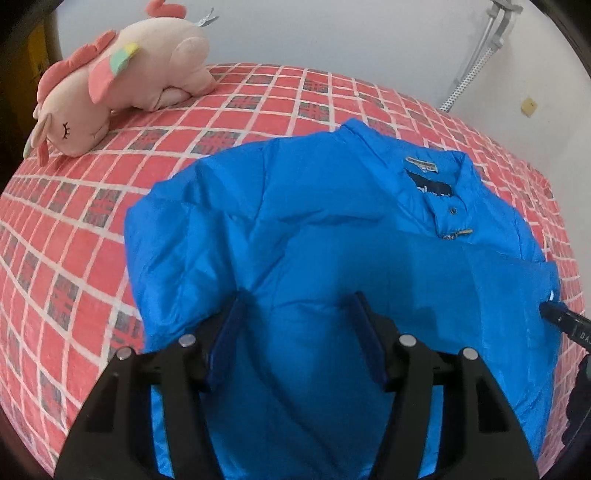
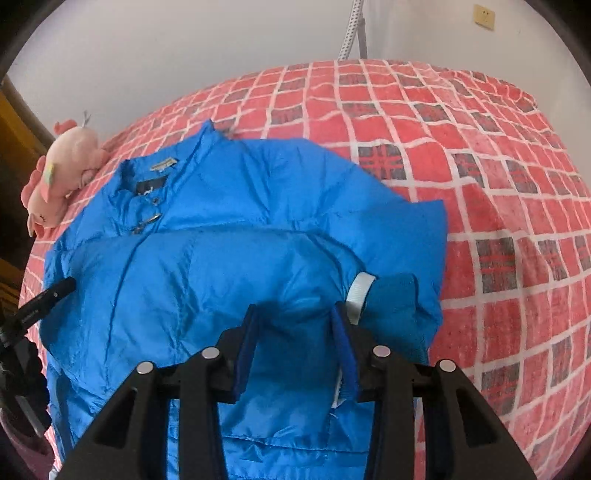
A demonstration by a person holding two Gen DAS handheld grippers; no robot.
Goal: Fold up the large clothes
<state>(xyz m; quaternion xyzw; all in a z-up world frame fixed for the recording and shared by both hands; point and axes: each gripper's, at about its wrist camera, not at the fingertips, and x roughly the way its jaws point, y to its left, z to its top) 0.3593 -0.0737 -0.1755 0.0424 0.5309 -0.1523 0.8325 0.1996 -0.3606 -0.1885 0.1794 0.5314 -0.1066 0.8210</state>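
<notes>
A bright blue puffer jacket [image 1: 332, 229] [image 2: 229, 258] lies on the bed with its collar and label at the far side and a sleeve folded across the chest. The sleeve's knit cuff with a white tab [image 2: 361, 291] lies just right of my right gripper. My left gripper [image 1: 297, 299] hovers over the jacket's lower left part, jaws open, with fabric beneath but not pinched. My right gripper [image 2: 294, 312] stands open over the folded sleeve, its pads not pressing the fabric. Each gripper's tip shows at the edge of the other's view, as the right fingertip [image 1: 550, 312] and the left fingertip [image 2: 64, 287].
The bed carries a red checked sheet [image 1: 74, 229] [image 2: 498, 206]. A pink plush toy [image 1: 122, 74] [image 2: 62, 173] lies at the far left corner of the bed. A white wall with a metal conduit [image 1: 476, 59] [image 2: 351, 29] stands behind.
</notes>
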